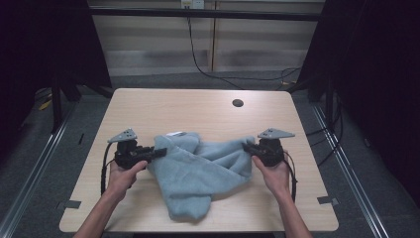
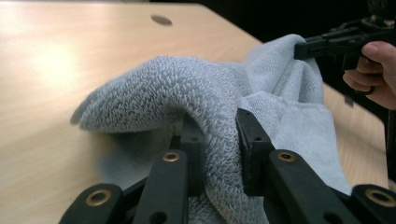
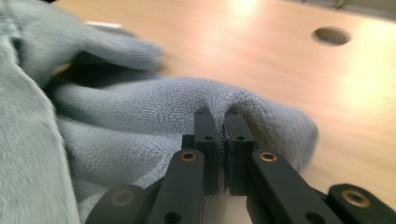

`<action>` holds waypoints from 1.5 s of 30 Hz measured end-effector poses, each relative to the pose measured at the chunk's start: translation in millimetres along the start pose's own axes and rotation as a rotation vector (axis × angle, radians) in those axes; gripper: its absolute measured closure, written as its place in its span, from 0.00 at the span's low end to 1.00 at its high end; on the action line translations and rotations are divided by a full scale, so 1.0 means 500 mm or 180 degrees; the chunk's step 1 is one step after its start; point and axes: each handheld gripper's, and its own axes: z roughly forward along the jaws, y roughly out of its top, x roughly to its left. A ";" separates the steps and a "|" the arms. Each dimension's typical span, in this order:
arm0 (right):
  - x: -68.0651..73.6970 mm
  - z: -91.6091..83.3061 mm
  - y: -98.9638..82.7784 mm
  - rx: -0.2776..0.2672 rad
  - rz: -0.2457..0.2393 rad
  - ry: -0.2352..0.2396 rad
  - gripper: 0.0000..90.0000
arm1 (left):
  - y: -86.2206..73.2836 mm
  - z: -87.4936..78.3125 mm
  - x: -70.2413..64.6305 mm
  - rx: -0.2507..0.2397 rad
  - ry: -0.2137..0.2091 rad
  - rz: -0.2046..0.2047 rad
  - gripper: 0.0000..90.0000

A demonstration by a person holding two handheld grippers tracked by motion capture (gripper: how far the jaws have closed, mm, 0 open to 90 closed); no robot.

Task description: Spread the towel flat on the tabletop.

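Note:
A light blue-grey towel lies rumpled on the wooden table. My left gripper pinches the towel's left edge; in the left gripper view a thick fold of towel is squeezed between its black jaws. My right gripper grips the towel's right edge, and in the right gripper view its jaws stand nearly together on a thin fold of towel. Both held edges are lifted a little off the table. The towel's lower end trails toward the table's front edge.
A round cable hole sits at the table's far right. A white label shows at the towel's far edge. Cables run along the floor behind the table, with dark curtains on both sides.

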 end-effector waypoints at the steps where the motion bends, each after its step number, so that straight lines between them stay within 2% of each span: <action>1: -0.015 -0.017 0.023 -0.0075 0.0012 -0.0091 0.96 | 0.018 -0.015 0.004 -0.0085 0.0081 0.0015 0.85; 3: -0.024 -0.025 0.037 -0.0112 0.0009 -0.0144 0.96 | 0.030 -0.022 0.007 -0.0118 0.0119 0.0025 0.85; 4: -0.041 -0.042 0.071 -0.0158 0.0010 -0.0222 0.96 | 0.045 -0.030 0.009 -0.0158 0.0162 0.0031 0.85; 8: -0.063 -0.075 0.150 -0.0219 -0.0092 -0.0384 0.96 | 0.117 -0.077 0.006 -0.0428 0.0256 0.0140 0.85; 9: -0.063 -0.075 0.150 -0.0219 -0.0092 -0.0384 0.96 | 0.136 -0.088 0.003 -0.0485 0.0281 0.0168 0.85; 10: -0.069 -0.082 0.172 -0.0232 -0.0111 -0.0425 0.96 | 0.155 -0.097 -0.001 -0.0522 0.0338 0.0227 0.85; 11: -0.087 -0.093 0.214 -0.0420 -0.0055 -0.0299 0.96 | 0.174 -0.104 -0.005 -0.0554 0.0392 0.0290 0.85; 12: -0.094 -0.095 0.235 -0.0458 -0.0009 -0.0311 0.96 | 0.193 -0.111 -0.010 -0.0619 0.0439 0.0325 0.85; 14: -0.099 -0.101 0.273 -0.0444 -0.0071 -0.0433 0.96 | 0.224 -0.122 -0.014 -0.0752 0.0488 0.0380 0.85; 16: -0.100 -0.105 0.286 -0.0495 -0.0081 -0.0443 0.96 | 0.241 -0.128 -0.018 -0.0877 0.0557 0.0379 0.85; 18: -0.098 -0.118 0.296 -0.0642 -0.0056 -0.0416 0.96 | 0.239 -0.129 -0.024 -0.0876 0.0556 0.0428 0.85; 20: -0.092 -0.115 0.273 -0.0561 -0.0108 -0.0401 0.96 | 0.215 -0.123 -0.030 -0.0789 0.0527 0.0462 0.85; 21: -0.092 -0.115 0.273 -0.0561 -0.0108 -0.0401 0.96 | 0.196 -0.118 -0.032 -0.0724 0.0500 0.0468 0.85; 22: -0.089 -0.110 0.254 -0.0499 -0.0137 -0.0391 0.96 | 0.175 -0.113 -0.033 -0.0636 0.0479 0.0492 0.85; 23: -0.083 -0.102 0.207 -0.0413 -0.0107 -0.0314 0.96 | 0.125 -0.101 -0.033 -0.0466 0.0439 0.0456 0.85; 24: -0.083 -0.102 0.207 -0.0413 -0.0107 -0.0314 0.96 | 0.125 -0.101 -0.033 -0.0466 0.0439 0.0456 0.85; 25: -0.073 -0.092 0.153 -0.0304 -0.0086 -0.0232 0.96 | 0.099 -0.097 -0.032 -0.0375 0.0419 0.0454 0.85; 26: -0.067 -0.087 0.126 -0.0220 -0.0074 -0.0185 0.96 | 0.049 -0.087 -0.027 -0.0177 0.0391 0.0380 0.85; 27: -0.067 -0.087 0.126 -0.0220 -0.0074 -0.0185 0.96 | 0.049 -0.087 -0.027 -0.0177 0.0391 0.0380 0.85; 29: -0.052 -0.079 0.072 -0.0093 -0.0077 -0.0123 0.96 | 0.005 -0.082 -0.028 -0.0049 0.0332 0.0312 0.85; 31: -0.037 -0.077 0.023 0.0013 -0.0042 -0.0101 0.96 | -0.028 -0.079 -0.034 0.0035 0.0177 0.0245 0.85; 32: -0.028 -0.077 -0.021 0.0113 -0.0021 -0.0110 0.96 | -0.040 -0.079 -0.040 0.0067 0.0115 0.0255 0.84; 33: -0.028 -0.077 -0.021 0.0113 -0.0021 -0.0110 0.96 | -0.051 -0.077 -0.047 0.0098 0.0053 0.0248 0.84; 34: -0.024 -0.076 -0.041 0.0177 -0.0030 -0.0143 0.96 | -0.060 -0.075 -0.054 0.0152 -0.0018 0.0227 0.84; 35: -0.023 -0.075 -0.059 0.0252 -0.0053 -0.0188 0.96 | -0.069 -0.073 -0.061 0.0214 -0.0067 0.0268 0.83; 36: -0.025 -0.071 -0.094 0.0377 -0.0014 -0.0178 0.94 | -0.078 -0.069 -0.068 0.0262 -0.0094 0.0304 0.82; 37: -0.026 -0.068 -0.110 0.0428 0.0042 -0.0177 0.93 | -0.091 -0.063 -0.077 0.0339 -0.0156 0.0306 0.81; 38: -0.027 -0.066 -0.123 0.0476 0.0049 -0.0188 0.90 | -0.091 -0.063 -0.077 0.0339 -0.0156 0.0306 0.78; 39: -0.026 -0.068 -0.133 0.0477 0.0081 -0.0173 0.85 | -0.095 -0.062 -0.080 0.0362 -0.0162 0.0310 0.75; 40: -0.026 -0.068 -0.133 0.0477 0.0081 -0.0173 0.85 | -0.096 -0.062 -0.083 0.0374 -0.0150 0.0314 0.75; 41: -0.025 -0.081 -0.144 0.0417 0.0130 -0.0130 0.78 | -0.093 -0.065 -0.085 0.0364 -0.0158 0.0317 0.70; 44: -0.024 -0.102 -0.143 0.0358 0.0149 -0.0132 0.73 | -0.075 -0.078 -0.082 0.0228 -0.0176 0.0302 0.64; 45: -0.029 -0.124 -0.136 0.0261 0.0155 -0.0150 0.69 | -0.066 -0.083 -0.079 0.0179 -0.0166 0.0316 0.62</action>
